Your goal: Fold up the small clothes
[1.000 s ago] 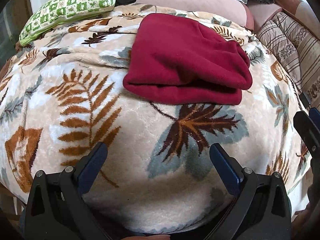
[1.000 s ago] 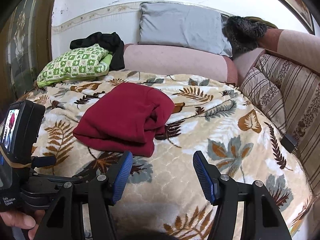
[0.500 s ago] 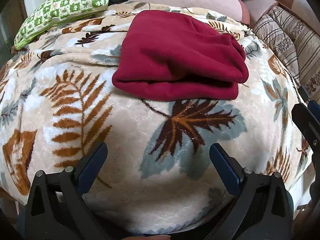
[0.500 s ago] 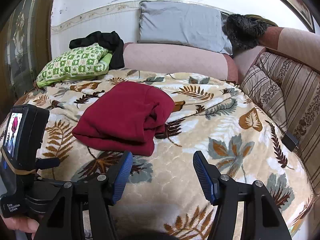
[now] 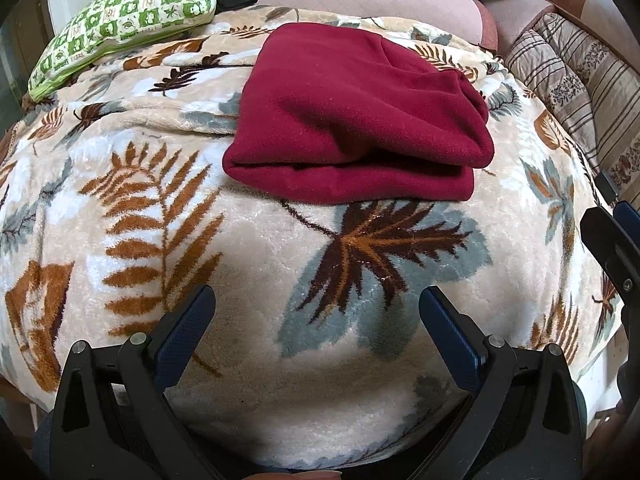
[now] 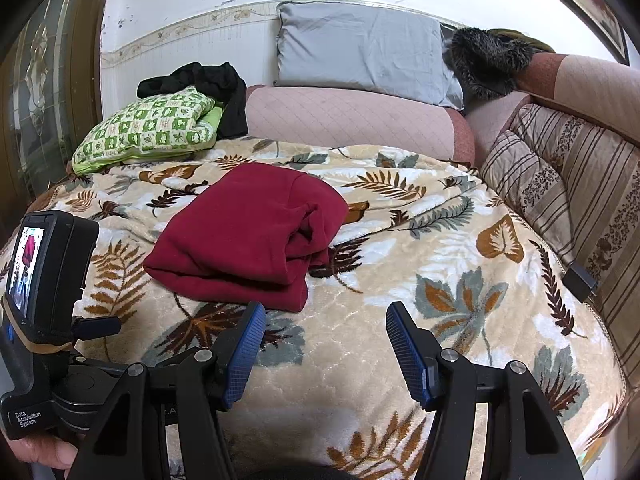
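1. We see the dark red fleece garment [image 5: 356,120] lying folded into a thick, layered packet on the leaf-patterned blanket [image 5: 248,248], near the middle of the bed. In the right wrist view [image 6: 248,236] its stacked edges face near and right, with one lower layer sticking out a little at the near edge.
2. Over the last second the garment itself has kept its shape. What changed is our left view: the packet has grown larger and slid lower in frame, so the left gripper [image 5: 316,320] has moved closer to its near edge. The right view has hardly shifted.
3. The left gripper has its fingers spread wide and empty above the blanket, short of the cloth.
4. The right gripper [image 6: 324,344] is likewise spread and holds nothing, near the packet's near right corner but not touching it.
5. We judge the fold largely done; the approach suggests one more tidy, a final fold, or picking the packet up.
6. Farther out lie a green checked cushion [image 6: 148,128] at far left with black clothing [image 6: 208,88] behind it, a grey pillow [image 6: 364,48] against the wall, and striped cushions [image 6: 568,168] on the right.
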`<state>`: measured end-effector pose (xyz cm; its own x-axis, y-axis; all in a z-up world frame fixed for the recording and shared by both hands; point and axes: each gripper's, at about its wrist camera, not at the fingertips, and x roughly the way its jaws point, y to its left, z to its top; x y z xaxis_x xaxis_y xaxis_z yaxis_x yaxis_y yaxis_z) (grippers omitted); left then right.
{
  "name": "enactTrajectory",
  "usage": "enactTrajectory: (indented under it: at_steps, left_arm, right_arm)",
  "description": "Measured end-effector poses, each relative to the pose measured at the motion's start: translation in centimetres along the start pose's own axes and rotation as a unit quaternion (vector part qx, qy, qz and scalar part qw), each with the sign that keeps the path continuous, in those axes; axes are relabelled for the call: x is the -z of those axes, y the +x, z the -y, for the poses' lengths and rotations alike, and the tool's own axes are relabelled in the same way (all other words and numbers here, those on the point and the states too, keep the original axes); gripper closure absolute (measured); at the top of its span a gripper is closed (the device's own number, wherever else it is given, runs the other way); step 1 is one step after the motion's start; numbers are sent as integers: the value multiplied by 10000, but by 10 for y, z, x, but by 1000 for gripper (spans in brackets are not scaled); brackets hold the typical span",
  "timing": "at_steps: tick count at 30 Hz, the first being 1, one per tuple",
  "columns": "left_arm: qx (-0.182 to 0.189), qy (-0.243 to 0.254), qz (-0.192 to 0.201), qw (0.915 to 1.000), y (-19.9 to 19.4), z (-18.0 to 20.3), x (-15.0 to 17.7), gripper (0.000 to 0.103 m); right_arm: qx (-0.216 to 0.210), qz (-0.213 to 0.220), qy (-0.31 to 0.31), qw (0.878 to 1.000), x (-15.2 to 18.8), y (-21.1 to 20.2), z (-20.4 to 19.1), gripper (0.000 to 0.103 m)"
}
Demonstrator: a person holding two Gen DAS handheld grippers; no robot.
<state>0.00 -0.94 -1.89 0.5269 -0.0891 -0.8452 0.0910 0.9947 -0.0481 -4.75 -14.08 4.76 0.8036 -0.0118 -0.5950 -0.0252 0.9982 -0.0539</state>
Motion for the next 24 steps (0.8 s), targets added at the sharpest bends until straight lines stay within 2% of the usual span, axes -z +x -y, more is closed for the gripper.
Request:
enactTrajectory:
  at_steps: [24]
  left_arm:
    - [3,38,-54,10000,3,3,1,1]
  right_arm:
    - [4,-9,7,10000,0,0,0,42]
